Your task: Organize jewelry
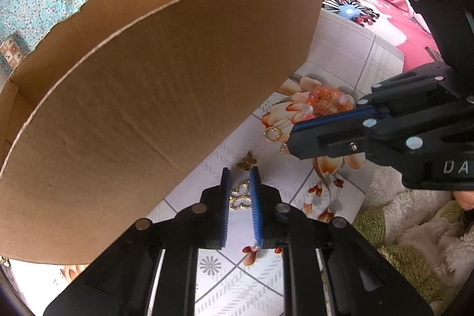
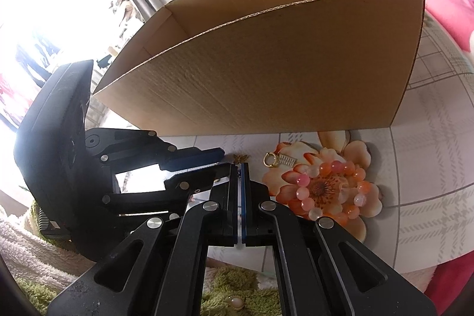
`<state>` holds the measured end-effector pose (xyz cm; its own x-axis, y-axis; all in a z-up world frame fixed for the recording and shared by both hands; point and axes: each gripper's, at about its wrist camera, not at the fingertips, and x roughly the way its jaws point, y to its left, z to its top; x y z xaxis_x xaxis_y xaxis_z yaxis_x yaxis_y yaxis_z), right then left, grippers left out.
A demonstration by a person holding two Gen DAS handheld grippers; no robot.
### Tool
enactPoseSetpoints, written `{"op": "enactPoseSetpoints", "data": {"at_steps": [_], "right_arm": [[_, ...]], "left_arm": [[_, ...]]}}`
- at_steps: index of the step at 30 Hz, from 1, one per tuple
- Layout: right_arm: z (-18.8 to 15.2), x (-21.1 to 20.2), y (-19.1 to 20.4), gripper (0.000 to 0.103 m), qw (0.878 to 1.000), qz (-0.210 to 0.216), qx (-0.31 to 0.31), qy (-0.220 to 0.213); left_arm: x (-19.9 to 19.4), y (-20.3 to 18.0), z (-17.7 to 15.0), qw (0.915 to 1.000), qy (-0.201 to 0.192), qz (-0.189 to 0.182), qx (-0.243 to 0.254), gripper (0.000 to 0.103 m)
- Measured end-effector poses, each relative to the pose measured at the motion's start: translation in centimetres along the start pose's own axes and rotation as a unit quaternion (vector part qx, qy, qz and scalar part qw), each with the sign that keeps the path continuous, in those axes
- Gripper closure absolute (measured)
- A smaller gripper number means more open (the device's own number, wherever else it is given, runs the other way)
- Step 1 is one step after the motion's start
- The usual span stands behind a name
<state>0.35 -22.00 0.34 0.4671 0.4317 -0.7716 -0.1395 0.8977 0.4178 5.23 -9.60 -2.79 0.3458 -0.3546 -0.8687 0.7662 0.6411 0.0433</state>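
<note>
Butterfly pendant (image 1: 238,195) between left gripper (image 1: 240,176) fingers, unclamped.

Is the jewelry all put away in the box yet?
Not that I can see. The inside of the cardboard box is hidden. The left gripper is open around a gold butterfly charm on the table. The right gripper is shut and looks empty. The bead bracelet, gold ring and small butterfly are left outside.
</note>
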Motion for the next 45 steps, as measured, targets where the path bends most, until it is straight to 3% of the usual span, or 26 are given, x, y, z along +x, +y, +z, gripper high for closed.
{"op": "enactPoseSetpoints", "data": {"at_steps": [16,23,26,36,38,40,45], "right_arm": [[0.1,0.2,0.1,0.103,1.0,0.002,-0.004,0.002],[0.1,0.3,0.2,0.103,1.0,0.001,-0.004,0.001],[0.1,0.2,0.2,0.103,1.0,0.0,-0.004,0.0],[0.1,0.2,0.0,0.103,1.0,0.002,-0.006,0.001],[0.1,0.2,0.0,0.103,1.0,0.003,-0.006,0.001],[0.1,0.1,0.1,0.103,1.0,0.004,-0.008,0.002],[0.1,0.1,0.3,0.103,1.0,0.007,-0.012,0.002]], "left_arm": [[-0.5,0.1,-0.7,0.999,0.014,0.002,-0.043,0.09],[-0.5,-0.6,-0.6,0.9993,0.011,0.021,-0.028,0.091],[-0.2,-1.1,-0.3,0.9992,0.01,0.032,-0.023,0.097],[-1.1,-0.4,-0.3,0.9992,-0.002,0.021,-0.034,0.098],[-1.4,-0.4,-0.5,0.9995,-0.005,0.011,-0.029,0.092],[-1.3,-0.7,-0.6,0.9998,-0.001,0.013,-0.015,0.078],[-0.8,-1.5,-0.9,0.9983,0.006,0.031,0.049,0.075]]}}
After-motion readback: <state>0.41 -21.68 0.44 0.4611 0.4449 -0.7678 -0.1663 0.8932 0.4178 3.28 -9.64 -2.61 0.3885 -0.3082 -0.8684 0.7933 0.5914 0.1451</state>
